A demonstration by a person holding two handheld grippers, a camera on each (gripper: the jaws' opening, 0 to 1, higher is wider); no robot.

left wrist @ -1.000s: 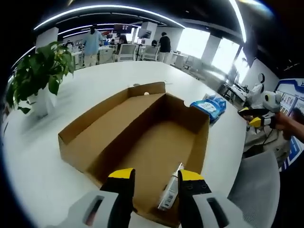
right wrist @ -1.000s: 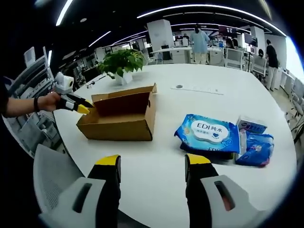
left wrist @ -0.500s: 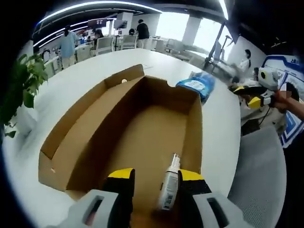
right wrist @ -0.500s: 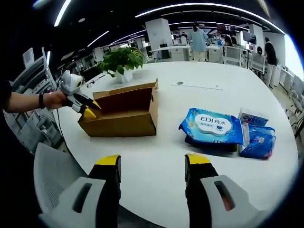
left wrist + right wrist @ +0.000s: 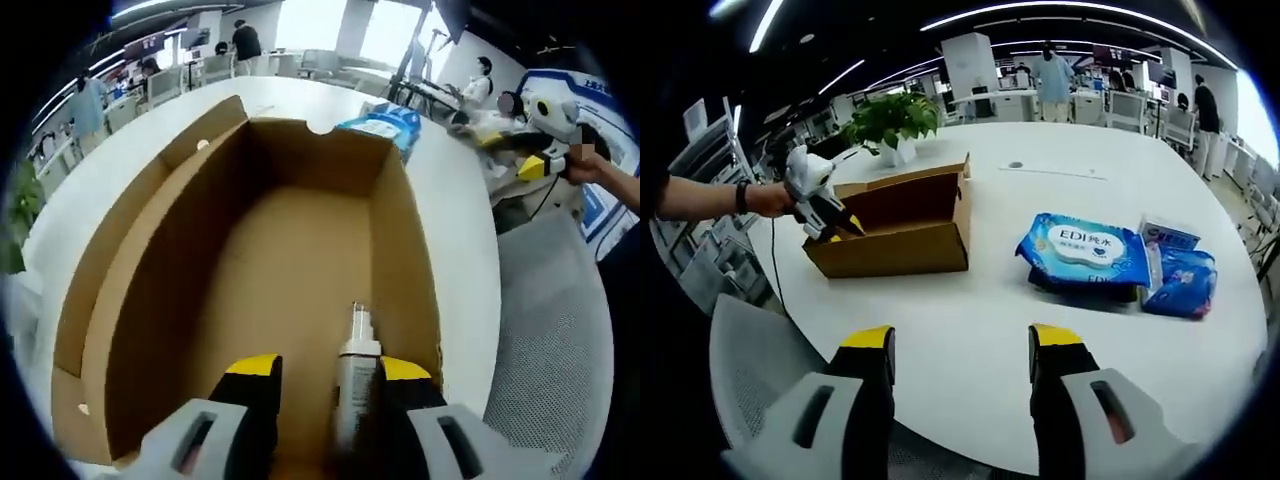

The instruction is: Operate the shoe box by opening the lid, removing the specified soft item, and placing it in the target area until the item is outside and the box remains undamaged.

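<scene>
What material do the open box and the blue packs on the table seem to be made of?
The box looks like matte brown corrugated cardboard, judging by its thin folded walls. The blue packs appear to be glossy soft plastic film, which wrinkles and catches the light.

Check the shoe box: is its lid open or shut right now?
Open. The shoe box shows its bare cardboard floor, with a small white bottle lying inside near the left gripper; its lid flap stands up along one side.

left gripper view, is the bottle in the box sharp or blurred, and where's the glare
In the left gripper view the bottle between the left tongs is soft, its label unreadable; windows glare white at the top. In the right gripper view the blue wipes pack is sharp enough to read.
</scene>
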